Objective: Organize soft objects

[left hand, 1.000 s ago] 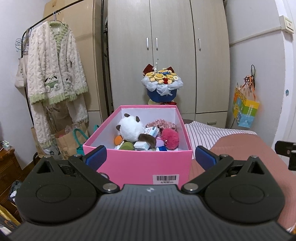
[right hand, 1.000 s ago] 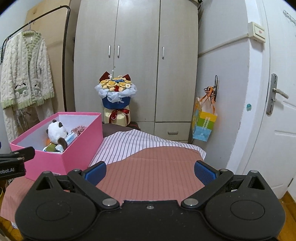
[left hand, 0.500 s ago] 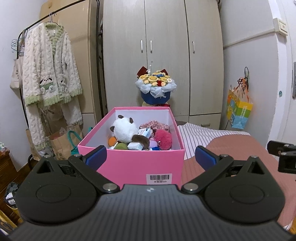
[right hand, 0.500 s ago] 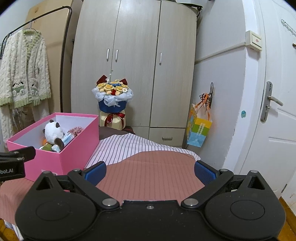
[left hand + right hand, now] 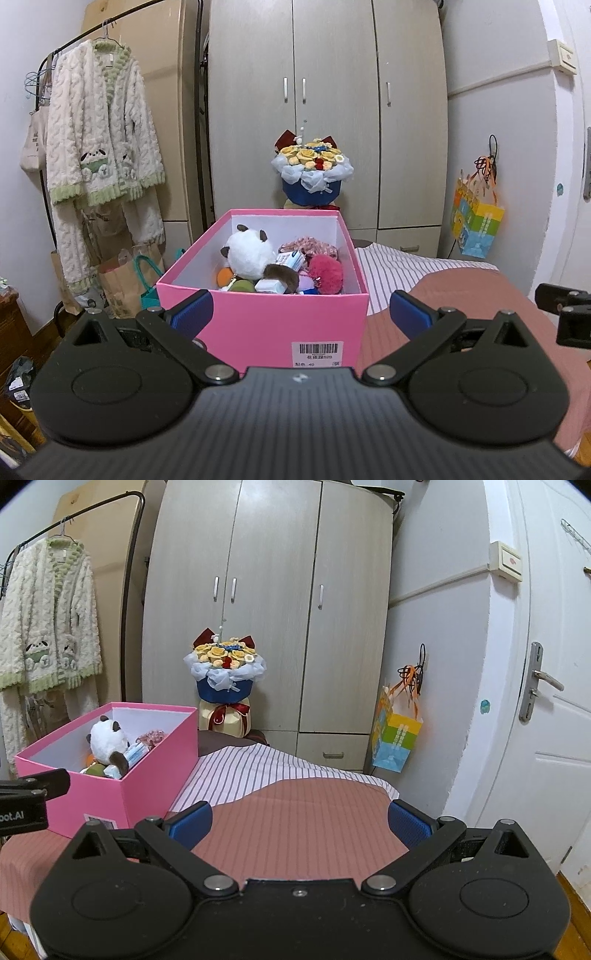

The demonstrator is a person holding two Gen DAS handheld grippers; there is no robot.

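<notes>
A pink box (image 5: 258,325) stands on the pink-striped cloth of the table (image 5: 303,823). Inside lie a white panda plush (image 5: 249,256), a red fluffy ball (image 5: 327,273), a floral fabric piece (image 5: 308,245) and several small soft items. My left gripper (image 5: 301,314) is open and empty, level with the box's near wall. My right gripper (image 5: 299,819) is open and empty over the bare cloth, to the right of the box (image 5: 110,771); the panda (image 5: 107,740) shows there too.
A flower bouquet (image 5: 312,173) stands behind the box before the wardrobe (image 5: 325,110). A white cardigan (image 5: 99,147) hangs on a rack at left, paper bags (image 5: 122,280) below it. A colourful gift bag (image 5: 397,734) hangs by the door (image 5: 546,701) at right.
Both grippers have drawn back slightly and risen, so the box and room sit lower and a little farther in view. Both stay open and empty.
</notes>
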